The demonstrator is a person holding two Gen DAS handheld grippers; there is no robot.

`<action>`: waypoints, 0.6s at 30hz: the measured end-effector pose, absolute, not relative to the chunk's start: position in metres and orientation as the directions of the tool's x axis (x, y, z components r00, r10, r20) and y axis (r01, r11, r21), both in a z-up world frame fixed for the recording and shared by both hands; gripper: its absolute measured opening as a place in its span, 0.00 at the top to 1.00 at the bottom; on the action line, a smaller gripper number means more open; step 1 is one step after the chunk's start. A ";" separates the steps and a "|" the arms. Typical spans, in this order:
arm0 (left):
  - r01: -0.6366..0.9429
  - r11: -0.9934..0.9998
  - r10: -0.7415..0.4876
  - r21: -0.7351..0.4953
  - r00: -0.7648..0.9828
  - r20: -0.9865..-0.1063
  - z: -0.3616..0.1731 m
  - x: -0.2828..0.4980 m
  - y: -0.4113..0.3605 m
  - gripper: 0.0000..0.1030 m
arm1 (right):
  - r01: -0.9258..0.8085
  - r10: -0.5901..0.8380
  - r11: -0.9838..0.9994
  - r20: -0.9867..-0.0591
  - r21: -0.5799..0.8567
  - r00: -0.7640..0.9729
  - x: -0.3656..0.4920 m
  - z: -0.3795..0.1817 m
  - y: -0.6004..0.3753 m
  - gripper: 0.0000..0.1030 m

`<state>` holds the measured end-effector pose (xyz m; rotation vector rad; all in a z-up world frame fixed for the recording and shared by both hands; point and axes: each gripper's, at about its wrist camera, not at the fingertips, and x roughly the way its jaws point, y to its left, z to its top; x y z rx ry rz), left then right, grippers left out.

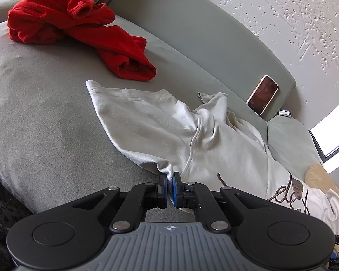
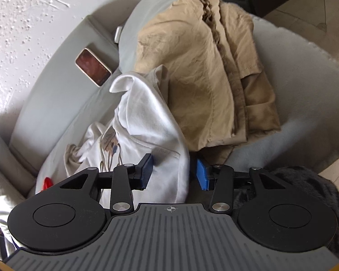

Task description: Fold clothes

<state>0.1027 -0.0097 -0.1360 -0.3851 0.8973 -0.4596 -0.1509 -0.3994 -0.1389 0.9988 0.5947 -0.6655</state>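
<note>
A white T-shirt (image 1: 160,126) with a brown print lies crumpled on a grey sofa seat (image 1: 45,122). My left gripper (image 1: 170,178) is shut on the shirt's near edge. In the right wrist view the same white T-shirt (image 2: 147,122) rises in a fold between my right gripper's (image 2: 174,171) blue pads; the jaws stand wide apart around the cloth without pinching it.
A red garment (image 1: 79,29) lies bunched at the far left of the seat. Folded tan trousers (image 2: 205,72) rest on the sofa's right end. A phone (image 1: 262,94) leans on the backrest, also in the right wrist view (image 2: 93,66). A dark rug (image 2: 327,203) lies below.
</note>
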 end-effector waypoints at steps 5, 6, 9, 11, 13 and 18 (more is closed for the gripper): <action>0.222 0.839 -0.531 -0.497 0.538 -0.655 -0.136 0.103 -0.010 0.97 | 0.724 -0.207 0.396 -0.713 0.565 0.670 -0.147 -0.143 -0.397 0.55; 0.223 0.839 -0.530 -0.496 0.538 -0.655 -0.136 0.103 -0.010 0.97 | 0.723 -0.206 0.394 -0.712 0.568 0.672 -0.147 -0.143 -0.397 0.57; 0.223 0.840 -0.529 -0.494 0.538 -0.656 -0.136 0.103 -0.011 0.97 | 0.705 -0.200 0.405 -0.696 0.583 0.690 -0.153 -0.140 -0.395 0.96; 0.218 0.839 -0.530 -0.499 0.536 -0.657 -0.136 0.103 -0.011 0.96 | 0.699 -0.214 0.422 -0.686 0.578 0.696 -0.157 -0.135 -0.392 0.97; 0.209 0.833 -0.536 -0.512 0.532 -0.655 -0.135 0.103 -0.009 0.89 | 0.691 -0.231 0.429 -0.669 0.581 0.706 -0.162 -0.129 -0.389 0.97; 0.123 0.740 -0.619 -0.662 0.511 -0.597 -0.136 0.100 0.009 0.64 | 0.672 -0.249 0.406 -0.632 0.619 0.733 -0.175 -0.118 -0.390 0.97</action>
